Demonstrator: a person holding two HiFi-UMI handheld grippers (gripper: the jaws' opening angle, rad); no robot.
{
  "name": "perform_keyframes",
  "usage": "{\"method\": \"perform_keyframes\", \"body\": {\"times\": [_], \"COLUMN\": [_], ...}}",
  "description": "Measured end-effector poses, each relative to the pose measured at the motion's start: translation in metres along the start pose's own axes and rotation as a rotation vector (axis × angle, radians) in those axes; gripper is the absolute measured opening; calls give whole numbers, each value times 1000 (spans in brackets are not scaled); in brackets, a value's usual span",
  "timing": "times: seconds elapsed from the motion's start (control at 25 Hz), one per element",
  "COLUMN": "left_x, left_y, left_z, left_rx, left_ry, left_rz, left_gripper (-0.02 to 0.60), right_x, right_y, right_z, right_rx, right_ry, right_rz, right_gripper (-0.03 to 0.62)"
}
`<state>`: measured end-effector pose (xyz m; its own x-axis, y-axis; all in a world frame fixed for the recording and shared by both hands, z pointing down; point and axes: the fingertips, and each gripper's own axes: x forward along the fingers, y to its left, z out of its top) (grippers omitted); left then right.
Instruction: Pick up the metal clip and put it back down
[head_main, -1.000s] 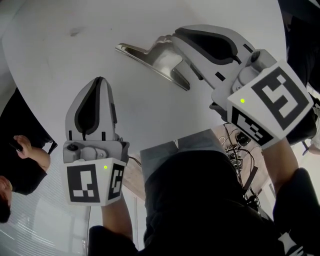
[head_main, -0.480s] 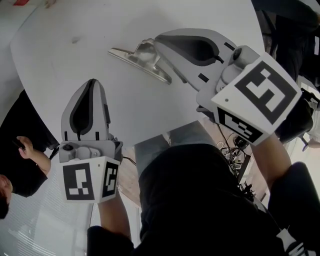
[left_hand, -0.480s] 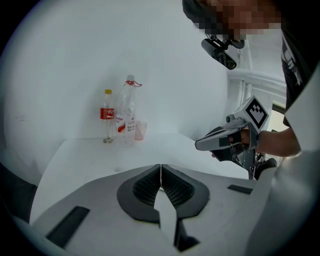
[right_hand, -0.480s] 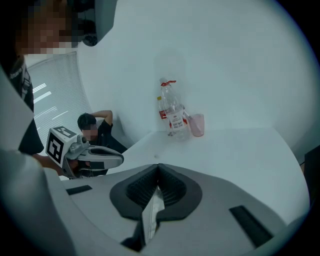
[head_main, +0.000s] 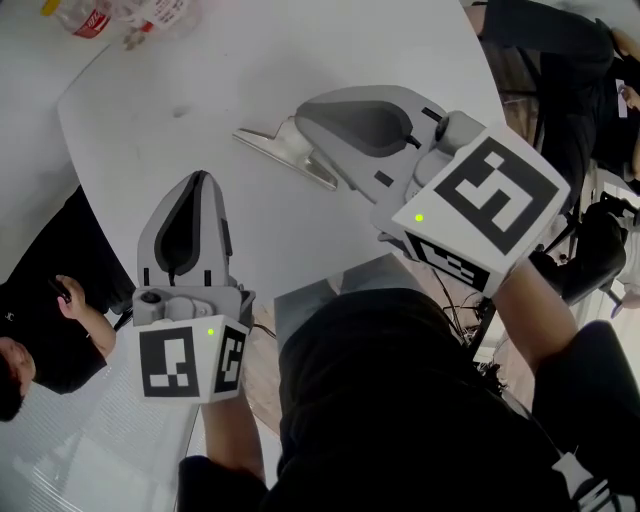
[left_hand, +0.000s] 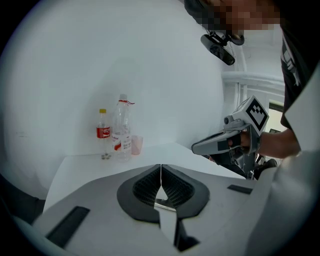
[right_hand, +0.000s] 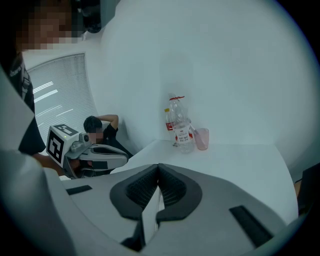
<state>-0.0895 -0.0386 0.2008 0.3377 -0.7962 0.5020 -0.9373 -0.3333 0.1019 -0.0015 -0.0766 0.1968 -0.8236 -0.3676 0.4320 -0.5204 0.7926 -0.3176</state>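
The shiny silver metal clip (head_main: 272, 146), a long flat strip w/ a raised hump, sticks out leftward from the tip of my right gripper (head_main: 304, 132) in the head view, over the middle of the round white table (head_main: 380, 40). The right gripper's jaws are clamped on the clip's near end. The right gripper view shows the ribbed black pads meeting w/ no gap, tho I can't pick out the clip itself for sure there. A dark shadow runs along the clip's lower edge, so I'd judge it's up off the tabletop rather than resting on it. The steep top-down angle makes that hard to confirm.

My left gripper (head_main: 198, 180) hangs left of the clip and nearer to me, well apart from it. Its jaws are closed on nothing: the left gripper view shows the pads touching, w/ only table beyond.

Progress as I read it: grab done, lift done or nearly. Left to do is the 2nd half, i.e. lower the clip back to the table, open the jaws, back off. Approx halfway.

Further out, at the table's far edge, stand a small red-labelled bottle (left_hand: 102, 131), a taller clear plastic bottle (left_hand: 121, 129) and a small pink cup (left_hand: 136, 145), all well clear of the work. A person in dark clothes (head_main: 40, 320) sits beside the table on the left.
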Motion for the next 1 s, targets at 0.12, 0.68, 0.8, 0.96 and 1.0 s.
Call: {"method": "perform_keyframes", "body": {"times": [0.12, 0.68, 0.8, 0.96, 1.0], "left_x": [-2, -22, -32, -44, -48], "left_y": [-4, -19, -25, -31, -33], "left_z": [14, 60, 72, 84, 86], "left_rx": [10, 49, 62, 92, 97], "left_ry": [-22, -93, -116, -154, -159], "left_rz": [1, 6, 7, 15, 16], "left_gripper": [20, 20, 20, 20, 20], "right_x": [-4, -40, -50, -63, -66], "right_y": [6, 29, 34, 43, 46], "right_z": [9, 55, 67, 81, 83], "right_rx": [-18, -87, -106, -157, -167], "right_ry": [-8, -76, -97, -122, -126], "right_rz": [18, 38, 30, 22, 22], "right_gripper": [18, 18, 18, 18, 18]}}
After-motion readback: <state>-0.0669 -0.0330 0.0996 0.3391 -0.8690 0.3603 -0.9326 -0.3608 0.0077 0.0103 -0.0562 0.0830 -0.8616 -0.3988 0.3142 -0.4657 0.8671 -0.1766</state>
